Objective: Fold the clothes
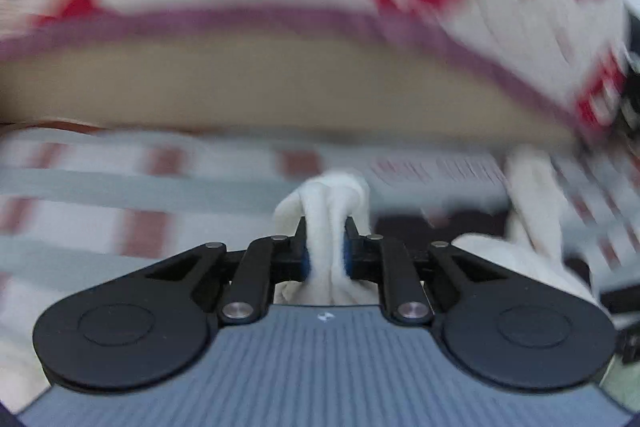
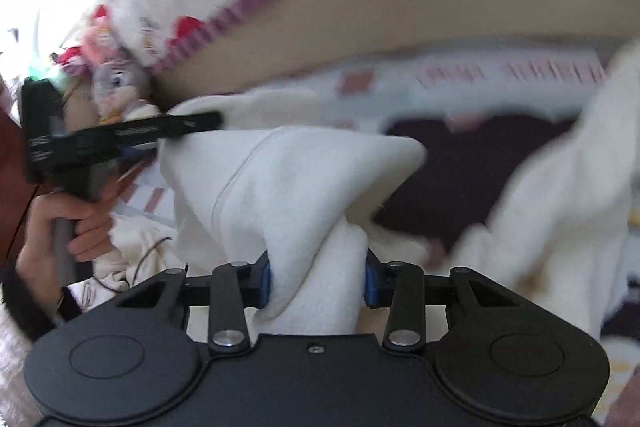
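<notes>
Both grippers' jaws pinch the white garment [image 2: 288,187]; only right view shows left hand [image 2: 68,227].

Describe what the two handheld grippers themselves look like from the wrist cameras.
Both have black linkage arms with silver pivot pins, blue pads and round black discs. The left gripper has a ribbed grey body; the right gripper has a black one. The bare left hand shows a dark sleeve cuff.

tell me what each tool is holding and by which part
Both hold the white garment: the left tool pinches a bunched fold, the right tool a gathered wad; which edge, unclear.
</notes>
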A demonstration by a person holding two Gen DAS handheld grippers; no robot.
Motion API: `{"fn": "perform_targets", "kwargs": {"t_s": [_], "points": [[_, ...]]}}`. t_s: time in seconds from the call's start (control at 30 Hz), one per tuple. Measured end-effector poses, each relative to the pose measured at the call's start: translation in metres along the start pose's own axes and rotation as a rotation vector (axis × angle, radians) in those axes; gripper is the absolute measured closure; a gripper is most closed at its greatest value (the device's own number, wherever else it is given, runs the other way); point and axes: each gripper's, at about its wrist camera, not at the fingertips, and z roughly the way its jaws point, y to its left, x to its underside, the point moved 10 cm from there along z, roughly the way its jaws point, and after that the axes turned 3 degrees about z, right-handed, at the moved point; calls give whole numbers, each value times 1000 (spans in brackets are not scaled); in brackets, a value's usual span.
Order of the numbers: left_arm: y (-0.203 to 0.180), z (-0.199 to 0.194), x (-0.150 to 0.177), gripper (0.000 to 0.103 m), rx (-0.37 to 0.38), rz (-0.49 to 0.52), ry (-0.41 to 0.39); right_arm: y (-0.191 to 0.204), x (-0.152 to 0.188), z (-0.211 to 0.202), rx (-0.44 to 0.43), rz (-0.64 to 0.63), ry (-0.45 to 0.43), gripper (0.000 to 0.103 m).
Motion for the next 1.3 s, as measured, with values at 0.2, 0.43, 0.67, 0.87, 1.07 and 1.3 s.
{"fn": "perform_targets", "kwargs": {"t_s": [0.2, 0.43, 0.67, 0.87, 1.07, 1.3], "points": [[27, -43, 115, 90, -85, -155, 225, 65, 59, 32, -30, -347, 330, 49], [57, -38, 150, 90, -122, -225, 302, 51, 60, 24, -145, -86, 411, 46], [62, -19, 175, 89, -82, -310, 361, 13, -7, -23, -167, 119, 169, 45], [73, -11, 185, 88, 10, -438, 375, -22, -4, 19, 86, 107, 154, 45], [69, -9, 182, 86, 29, -406, 343, -30, 5, 52, 162, 8, 165, 91], [70, -14, 89, 92, 72, -381, 164, -1, -88, 1, 376, -303, -54, 93]]}}
